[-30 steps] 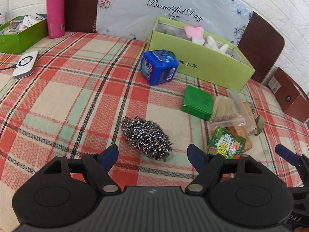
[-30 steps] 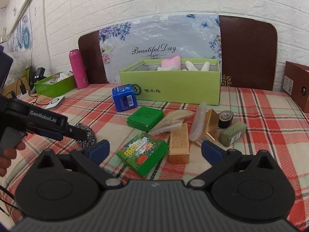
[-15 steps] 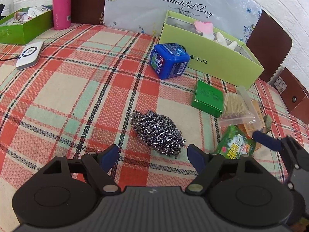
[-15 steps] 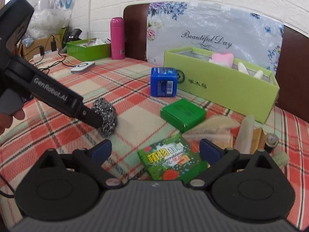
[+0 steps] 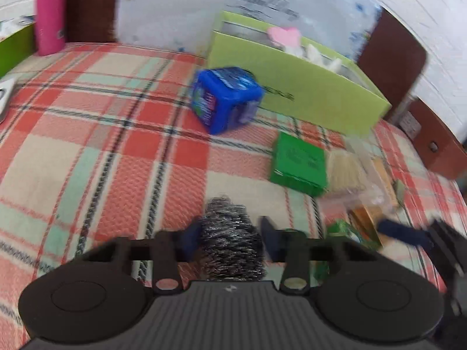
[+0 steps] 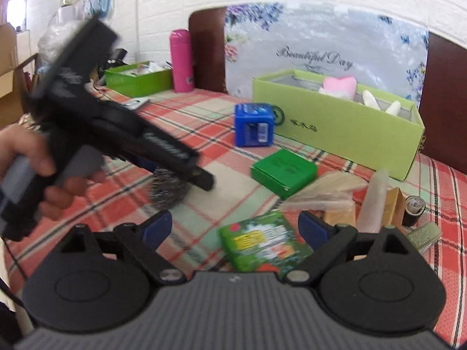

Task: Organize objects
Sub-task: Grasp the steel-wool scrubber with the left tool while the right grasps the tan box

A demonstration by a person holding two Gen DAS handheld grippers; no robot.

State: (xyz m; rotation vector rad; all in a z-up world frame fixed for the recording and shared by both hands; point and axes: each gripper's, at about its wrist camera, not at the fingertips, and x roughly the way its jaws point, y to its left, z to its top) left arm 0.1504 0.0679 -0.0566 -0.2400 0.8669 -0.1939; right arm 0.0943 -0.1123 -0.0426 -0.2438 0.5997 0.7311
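Note:
A steel wool scourer [image 5: 232, 240] lies on the plaid tablecloth, between the two fingers of my left gripper [image 5: 230, 237], which have closed in on its sides. It also shows in the right wrist view [image 6: 167, 188], partly hidden by the left gripper. My right gripper [image 6: 235, 227] is open and empty above a green printed packet [image 6: 264, 243]. A blue cube box [image 5: 226, 99], a green flat box [image 5: 299, 163] and a long lime-green box [image 5: 297, 87] holding a pink heart item stand further back.
A bag of toothpicks [image 6: 327, 189], tan boxes [image 6: 341, 217], a black spool [image 6: 414, 205] and a small olive box [image 6: 424, 234] lie right. A pink bottle [image 6: 182, 61] and a green tray [image 6: 137, 78] stand at the back left. A brown box [image 5: 437, 145] sits far right.
My left gripper moved forward over the scourer and its fingers closed in on it. My right gripper swung left and stayed open above the green packet.

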